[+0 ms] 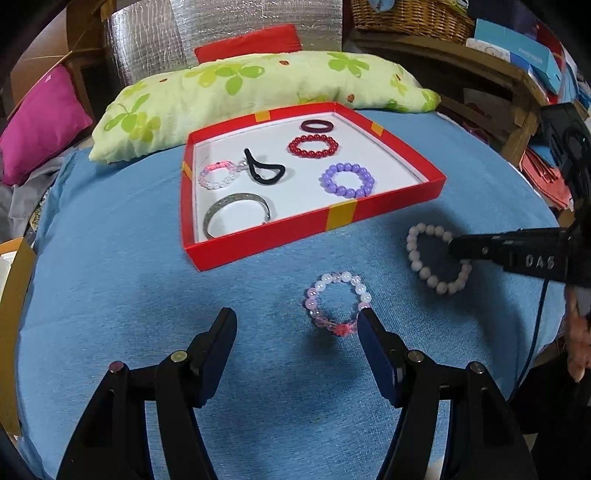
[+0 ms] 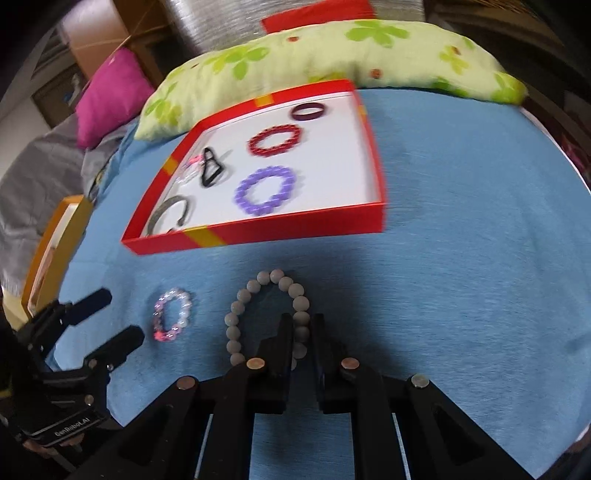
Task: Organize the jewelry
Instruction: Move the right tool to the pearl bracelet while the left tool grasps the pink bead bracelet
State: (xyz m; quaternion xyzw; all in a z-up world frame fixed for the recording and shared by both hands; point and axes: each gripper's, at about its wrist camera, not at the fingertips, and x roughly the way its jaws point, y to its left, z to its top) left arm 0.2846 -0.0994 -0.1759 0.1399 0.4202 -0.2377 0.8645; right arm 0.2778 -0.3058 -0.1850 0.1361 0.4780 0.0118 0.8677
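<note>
A wide stretch of bare blue cloth (image 1: 110, 295) is seen at the lower left of the left wrist view, and another at the right of the right wrist view. The cloth's far edge is closed off by a green flowered pillow (image 1: 258, 81).

The left gripper (image 1: 297, 328) is held with its fingers wide apart over the cloth and nothing between them; a pink and clear bead bracelet (image 1: 338, 302) lies flat just beside its right fingertip. The right gripper (image 2: 300, 325) is seen with its fingers closed on the side of a white bead bracelet (image 2: 266, 314), which lies on the cloth at the lower centre of that view, in front of the box.

A shallow red box (image 1: 388, 210) with a white floor is placed at the upper centre. In it are seen a purple bead bracelet (image 1: 347, 180), a red bead bracelet (image 1: 313, 146), a dark maroon band (image 1: 317, 126), a black hair tie (image 1: 264, 170), a pale pink bead bracelet (image 1: 218, 175) and a silver bangle (image 1: 240, 218), all lying flat.

A magenta cushion (image 1: 40, 129) is seen at the upper left, a wicker basket (image 1: 410, 16) at the upper right.
</note>
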